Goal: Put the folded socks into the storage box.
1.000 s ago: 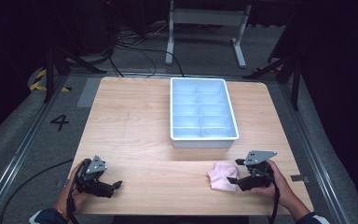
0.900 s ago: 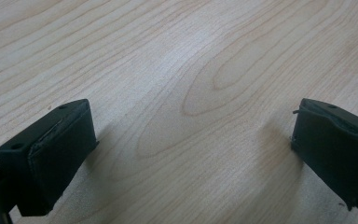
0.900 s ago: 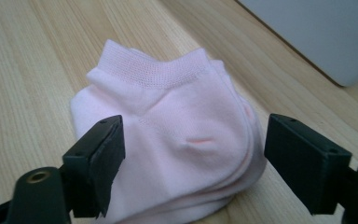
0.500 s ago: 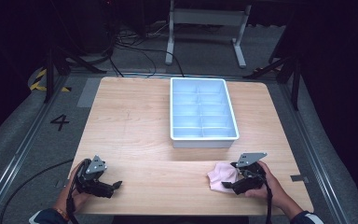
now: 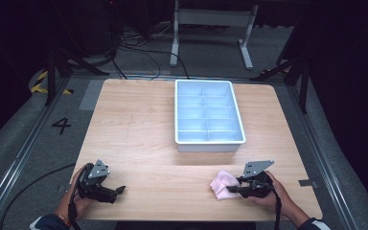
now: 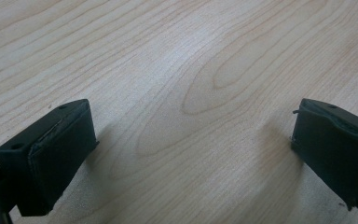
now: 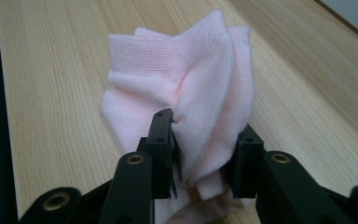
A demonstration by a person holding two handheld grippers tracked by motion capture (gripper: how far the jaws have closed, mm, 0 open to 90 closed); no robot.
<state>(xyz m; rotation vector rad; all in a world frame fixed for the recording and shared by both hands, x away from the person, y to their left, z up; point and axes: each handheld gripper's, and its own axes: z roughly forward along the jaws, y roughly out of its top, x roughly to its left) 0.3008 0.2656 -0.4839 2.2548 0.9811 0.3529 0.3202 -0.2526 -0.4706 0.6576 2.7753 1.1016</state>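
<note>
The right gripper [image 7: 204,156] has just been closing, and now its jaws pinch the bunched pink cloth [image 7: 186,88] at the near right of the wooden table [image 5: 139,124]. The cloth's lower folds are hidden behind the jaws (how many layers, I cannot tell). Over on the left, the left gripper [image 6: 191,154] gapes wide over bare wood. The pale blue tray [image 5: 209,142] sits beyond.
</note>
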